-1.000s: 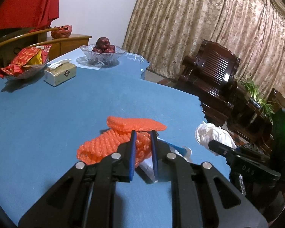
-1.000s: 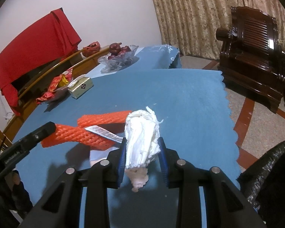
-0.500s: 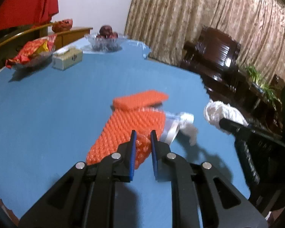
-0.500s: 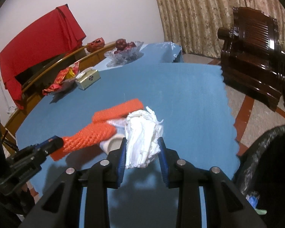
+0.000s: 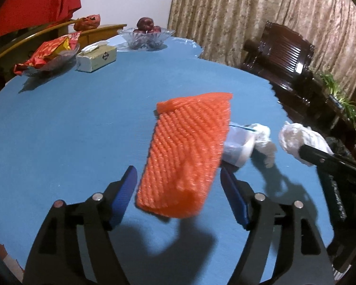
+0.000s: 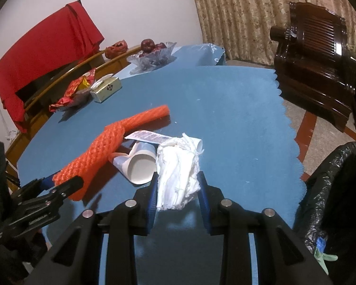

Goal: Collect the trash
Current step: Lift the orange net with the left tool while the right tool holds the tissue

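My left gripper (image 5: 178, 169) hangs low over the blue table (image 5: 71, 130), its jaws opening wide. An orange foam net (image 5: 187, 156) lies loose between them, touching neither pad, its near end raised over its shadow. A second orange net (image 6: 149, 116) lies behind it. A white paper cup (image 6: 142, 166) rests on its side beside a printed wrapper strip (image 6: 147, 136). My right gripper (image 6: 177, 178) is shut on a crumpled white tissue (image 6: 178, 173), held above the table's near right part. The left wrist view shows that tissue (image 5: 299, 140) at the right.
A bin lined with a black bag (image 6: 339, 190) stands off the table's right edge. At the far end sit a tissue box (image 5: 96, 58), a snack plate (image 5: 49, 54) and a glass fruit bowl (image 5: 146, 36). A dark wooden chair (image 6: 315, 59) stands beyond the table.
The left jaws, shut on the orange net before, have spread wide and let it go; that gripper sank toward the table. The right gripper, still gripping the tissue, shifted so more of the bin shows.
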`<state>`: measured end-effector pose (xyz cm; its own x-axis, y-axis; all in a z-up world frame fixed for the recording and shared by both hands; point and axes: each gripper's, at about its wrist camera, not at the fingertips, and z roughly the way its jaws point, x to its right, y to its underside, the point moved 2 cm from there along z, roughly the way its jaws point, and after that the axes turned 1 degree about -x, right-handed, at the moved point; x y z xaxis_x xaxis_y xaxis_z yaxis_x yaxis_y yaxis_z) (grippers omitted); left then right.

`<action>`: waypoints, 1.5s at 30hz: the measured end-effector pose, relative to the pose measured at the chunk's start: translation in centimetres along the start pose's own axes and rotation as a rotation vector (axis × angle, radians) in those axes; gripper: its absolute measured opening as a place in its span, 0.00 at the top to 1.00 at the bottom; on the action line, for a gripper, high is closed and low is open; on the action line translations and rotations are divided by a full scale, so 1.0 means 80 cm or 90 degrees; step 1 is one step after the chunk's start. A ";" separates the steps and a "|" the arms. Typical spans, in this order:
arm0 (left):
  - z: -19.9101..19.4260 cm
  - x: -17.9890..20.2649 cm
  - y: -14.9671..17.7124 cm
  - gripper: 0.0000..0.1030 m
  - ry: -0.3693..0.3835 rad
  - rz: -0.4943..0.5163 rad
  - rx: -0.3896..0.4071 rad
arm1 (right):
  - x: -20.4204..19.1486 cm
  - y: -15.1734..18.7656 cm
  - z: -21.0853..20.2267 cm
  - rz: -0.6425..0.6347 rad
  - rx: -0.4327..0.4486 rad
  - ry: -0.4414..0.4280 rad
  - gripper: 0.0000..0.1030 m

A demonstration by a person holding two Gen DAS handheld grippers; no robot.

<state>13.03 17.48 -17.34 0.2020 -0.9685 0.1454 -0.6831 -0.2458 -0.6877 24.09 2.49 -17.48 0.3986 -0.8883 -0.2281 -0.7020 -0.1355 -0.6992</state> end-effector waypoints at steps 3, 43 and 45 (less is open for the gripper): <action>0.015 -0.002 -0.005 0.28 -0.016 0.009 -0.004 | 0.003 0.000 0.002 0.003 -0.004 0.002 0.70; -0.082 0.113 -0.029 0.87 0.086 0.081 0.076 | 0.029 -0.014 -0.129 0.015 0.104 0.020 0.70; -0.087 0.123 -0.030 0.87 0.096 0.086 0.079 | 0.035 -0.013 -0.140 0.022 0.113 0.023 0.70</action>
<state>11.77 8.24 -9.35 0.0011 -0.9896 0.1436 -0.6032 -0.1152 -0.7892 19.32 -4.80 -9.79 0.3523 -0.9067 -0.2317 -0.5981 -0.0278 -0.8010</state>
